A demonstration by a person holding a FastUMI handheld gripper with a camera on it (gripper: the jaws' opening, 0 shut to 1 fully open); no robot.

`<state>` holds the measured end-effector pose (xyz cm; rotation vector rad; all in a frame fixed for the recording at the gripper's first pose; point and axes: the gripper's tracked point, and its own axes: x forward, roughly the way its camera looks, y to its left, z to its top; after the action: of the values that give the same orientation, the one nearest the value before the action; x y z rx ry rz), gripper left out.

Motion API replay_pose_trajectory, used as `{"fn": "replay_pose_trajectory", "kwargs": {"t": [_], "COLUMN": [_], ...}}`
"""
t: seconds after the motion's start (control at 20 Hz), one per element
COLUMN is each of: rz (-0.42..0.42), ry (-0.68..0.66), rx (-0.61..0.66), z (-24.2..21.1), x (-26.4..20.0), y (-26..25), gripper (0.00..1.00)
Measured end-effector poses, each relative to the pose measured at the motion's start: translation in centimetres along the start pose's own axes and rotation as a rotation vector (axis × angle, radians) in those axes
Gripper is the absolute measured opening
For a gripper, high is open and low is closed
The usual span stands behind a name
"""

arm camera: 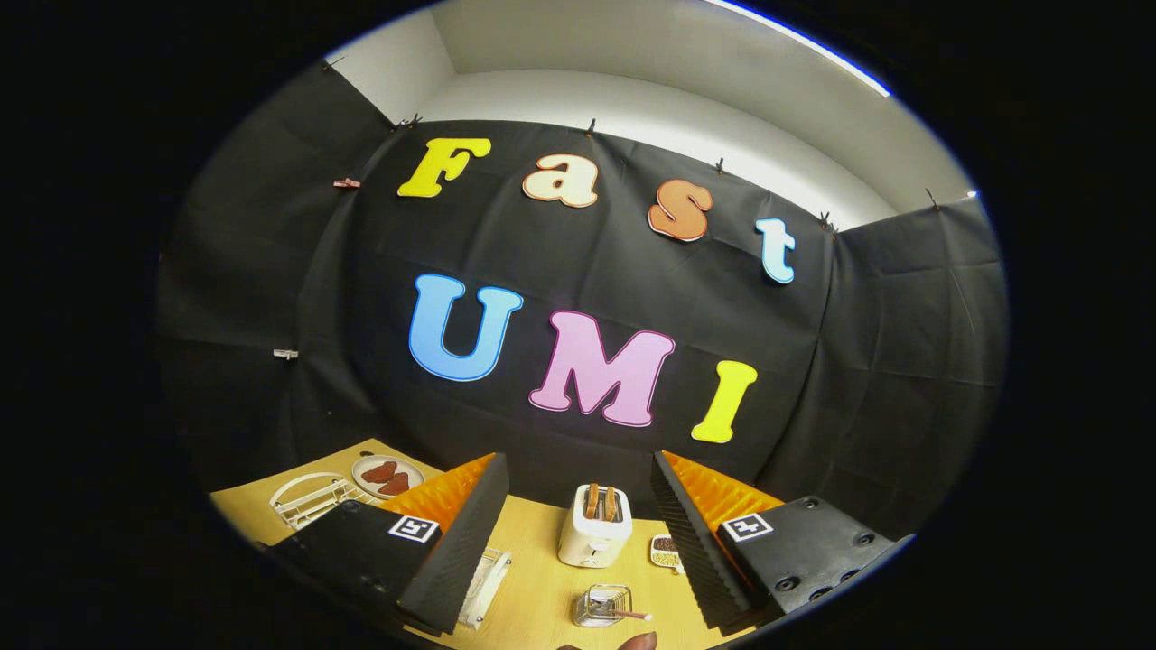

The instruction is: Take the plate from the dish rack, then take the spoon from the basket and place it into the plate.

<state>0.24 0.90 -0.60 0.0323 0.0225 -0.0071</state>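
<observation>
Black cloth wall (pixel 578 271), white ceiling (pixel 632 54), wooden table (pixel 542 578).

Hand-held gripper (pixel 578 533) fingers apart, toaster (pixel 594 528) beyond, basket (pixel 603 605) between

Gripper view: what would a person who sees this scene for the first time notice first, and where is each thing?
The white toaster with two slices of toast stands on the wooden table, beyond the open gripper, whose jaws stand wide apart and hold nothing. Nearer, between the jaws, is a small wire basket with a spoon in it. Beyond the left jaw lie a white dish rack and a plate with brown food.
</observation>
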Motion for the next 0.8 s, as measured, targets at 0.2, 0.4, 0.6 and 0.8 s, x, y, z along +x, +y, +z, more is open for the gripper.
{"fn": "replay_pose_trajectory", "kwargs": {"t": [0.2,0.4,0.6,0.8], "rz": [0.011,0.029,0.088,0.165], "ry": [0.015,0.029,0.081,0.211], "rx": [-0.013,-0.011,0.015,0.080], "z": [-0.3,-0.4,-1.4,-4.1], "x": [0.3,1.0,2.1,4.1], "y": [0.8,2.0,4.6,7.9], "gripper": [0.97,0.97,0.97,0.97]}}
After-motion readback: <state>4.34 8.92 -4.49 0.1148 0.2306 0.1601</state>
